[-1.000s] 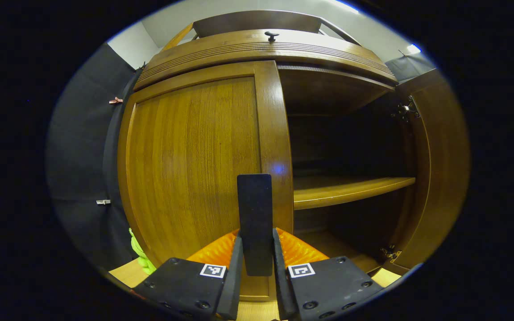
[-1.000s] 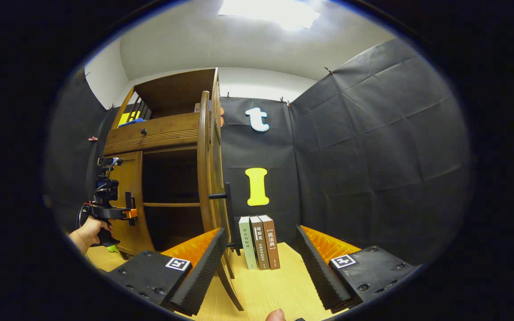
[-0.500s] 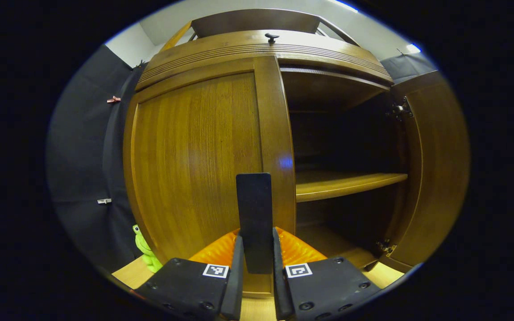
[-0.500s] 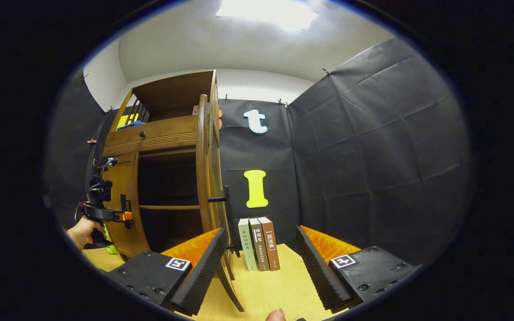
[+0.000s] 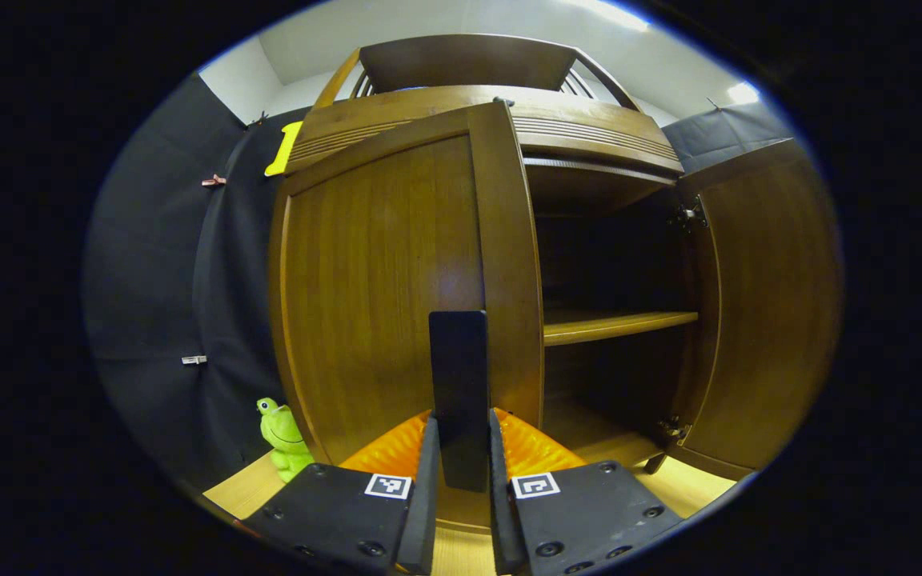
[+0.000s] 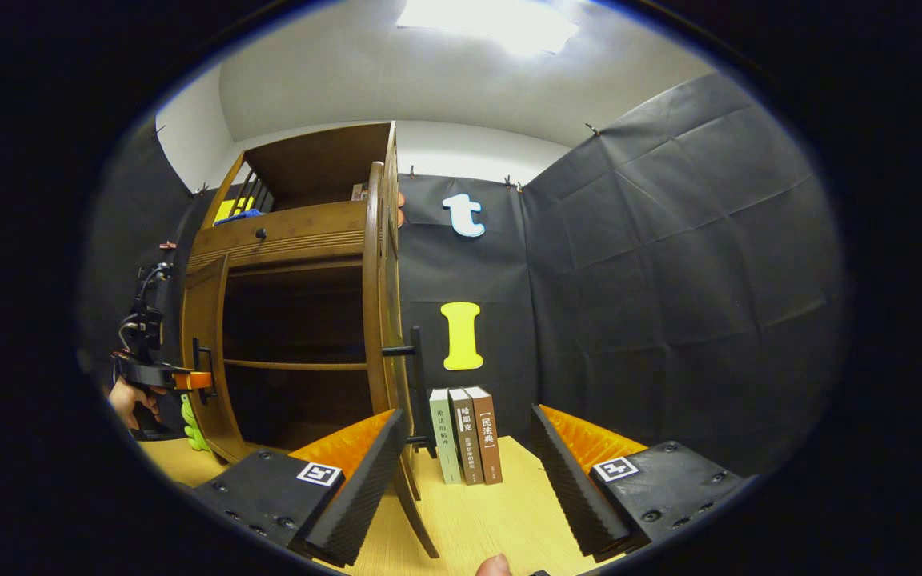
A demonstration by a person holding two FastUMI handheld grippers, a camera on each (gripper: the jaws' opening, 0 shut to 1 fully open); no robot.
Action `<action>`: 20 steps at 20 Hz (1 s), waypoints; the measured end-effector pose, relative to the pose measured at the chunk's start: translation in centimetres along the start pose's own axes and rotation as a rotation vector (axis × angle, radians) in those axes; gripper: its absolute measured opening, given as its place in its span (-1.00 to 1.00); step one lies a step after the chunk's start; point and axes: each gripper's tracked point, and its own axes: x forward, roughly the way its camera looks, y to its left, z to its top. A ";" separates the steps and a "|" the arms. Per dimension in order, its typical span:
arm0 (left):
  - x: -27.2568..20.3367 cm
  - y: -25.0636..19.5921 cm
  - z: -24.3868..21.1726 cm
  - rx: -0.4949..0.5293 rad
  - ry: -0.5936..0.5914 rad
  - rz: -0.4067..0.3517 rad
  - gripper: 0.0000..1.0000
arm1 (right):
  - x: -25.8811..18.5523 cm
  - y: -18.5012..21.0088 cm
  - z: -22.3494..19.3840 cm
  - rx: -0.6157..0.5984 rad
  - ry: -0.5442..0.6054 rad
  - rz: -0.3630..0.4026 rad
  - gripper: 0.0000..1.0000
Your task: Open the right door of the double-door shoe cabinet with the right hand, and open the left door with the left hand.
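The left gripper (image 5: pixel 461 472), pinched tight on the left door's handle (image 5: pixel 458 384) at 6 o'clock, holds the stiff, hinged left door (image 5: pixel 385 288) at its best leverage point, while the right gripper (image 6: pixel 469 472) gapes empty beside the open right door (image 6: pixel 377 304) at 10 o'clock.

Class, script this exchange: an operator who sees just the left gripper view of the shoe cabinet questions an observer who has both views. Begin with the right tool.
Operator: Is the right tool gripping anything?
Observer: No. The right tool is open, with nothing between its fingers.
Operator: What is beside the right door?
Observer: Three books stand upright against the black wall, next to the right door.
Operator: How is my left tool carried?
Observer: A hand holds the left tool from below, at the left door's handle.
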 end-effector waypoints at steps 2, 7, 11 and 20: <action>-1.2 0.6 -0.1 0.006 -0.004 0.003 -0.38 | 0.1 0.4 -0.3 -0.010 0.005 0.008 0.95; -4.6 3.0 -0.3 0.006 -0.010 0.022 -0.40 | -0.1 1.2 -0.5 -0.019 0.006 0.021 0.95; -7.1 5.4 -0.5 0.010 -0.019 0.058 -0.46 | -0.2 2.0 -0.7 -0.024 0.008 0.032 1.00; -10.9 9.5 -0.9 0.011 -0.025 0.095 -0.52 | -0.7 4.6 -1.4 -0.059 0.009 0.079 0.96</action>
